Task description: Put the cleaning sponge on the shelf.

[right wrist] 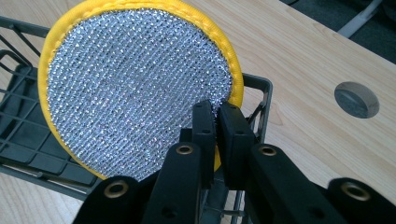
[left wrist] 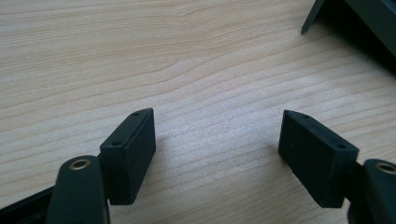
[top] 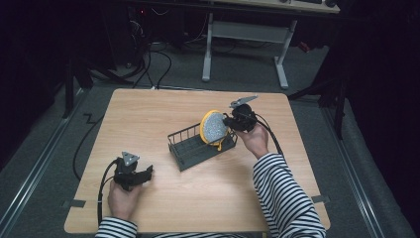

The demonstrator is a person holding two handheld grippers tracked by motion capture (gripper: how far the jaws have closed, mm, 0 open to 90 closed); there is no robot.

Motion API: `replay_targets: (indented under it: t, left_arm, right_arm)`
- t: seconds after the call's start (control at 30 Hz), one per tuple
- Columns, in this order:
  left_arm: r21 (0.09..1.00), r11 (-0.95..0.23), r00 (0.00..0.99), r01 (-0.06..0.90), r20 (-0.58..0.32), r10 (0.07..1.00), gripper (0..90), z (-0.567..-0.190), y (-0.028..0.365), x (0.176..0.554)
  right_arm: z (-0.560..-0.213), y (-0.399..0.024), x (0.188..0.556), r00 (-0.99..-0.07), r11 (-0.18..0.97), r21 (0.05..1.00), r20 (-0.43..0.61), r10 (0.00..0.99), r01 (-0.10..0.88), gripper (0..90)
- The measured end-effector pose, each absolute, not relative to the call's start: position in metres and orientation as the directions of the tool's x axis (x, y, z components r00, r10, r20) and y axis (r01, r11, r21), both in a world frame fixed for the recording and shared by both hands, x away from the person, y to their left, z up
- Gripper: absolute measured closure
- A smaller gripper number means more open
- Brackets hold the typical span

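So the round scrubber pad [top: 213,127], silver mesh with a yellow rim, is standing up on edge over the right end of the dark wire rack [top: 190,148], its flat mesh face turned toward the table's left and a bit toward the person. The right gripper [top: 229,122] has its jaws pinched on the pad's rim; in the right gripper view [right wrist: 215,122] you can see them clamped on the yellow edge at the lower right of the disc, right above the rack's end wall [right wrist: 261,88]. The rack's long axis runs diagonally, near-left to far-right, around the middle of the wooden table [top: 148,109]. The left gripper [top: 148,173] sits low near the front-left, jaws spread wide with nothing between them, bare wood under it [left wrist: 217,135]. Lots of open table left of and behind the rack; there's a round cable hole [right wrist: 357,99] in the tabletop past the rack.
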State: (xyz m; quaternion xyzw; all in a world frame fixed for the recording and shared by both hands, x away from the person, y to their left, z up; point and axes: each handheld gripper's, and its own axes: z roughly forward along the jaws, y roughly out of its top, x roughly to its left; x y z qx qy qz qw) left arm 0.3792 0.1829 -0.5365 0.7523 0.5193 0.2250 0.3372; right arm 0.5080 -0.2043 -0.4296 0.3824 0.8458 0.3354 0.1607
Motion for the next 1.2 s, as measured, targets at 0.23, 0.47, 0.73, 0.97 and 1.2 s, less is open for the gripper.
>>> replay_targets:
  t: [0.23,0.47,0.73,0.97,1.2]
  left_arm:
    - [0.741,-0.233,0.360,0.630,-0.012,0.933,28.1,-0.537,0.183,0.379]
    - [0.741,-0.233,0.359,0.630,-0.012,0.933,28.1,-0.537,0.183,0.379]
    - [0.741,-0.233,0.360,0.629,-0.012,0.933,28.1,-0.537,0.183,0.379]
    - [0.741,-0.233,0.360,0.629,-0.012,0.933,28.1,-0.537,0.183,0.379]
    - [0.741,-0.233,0.360,0.629,-0.012,0.933,28.0,-0.537,0.183,0.379]
  right_arm:
    - [-0.428,-0.208,0.505,-0.649,0.450,0.712,0.010,0.761,0.539,66.3]
    - [-0.416,-0.222,0.492,-0.621,0.393,0.755,0.023,0.784,0.525,56.5]
    - [-0.409,-0.249,0.469,-0.578,0.354,0.768,0.025,0.816,0.533,54.0]
    - [-0.415,-0.276,0.439,-0.535,0.308,0.777,0.043,0.844,0.548,53.1]
    - [-0.425,-0.298,0.416,-0.497,0.252,0.787,0.080,0.864,0.564,52.8]
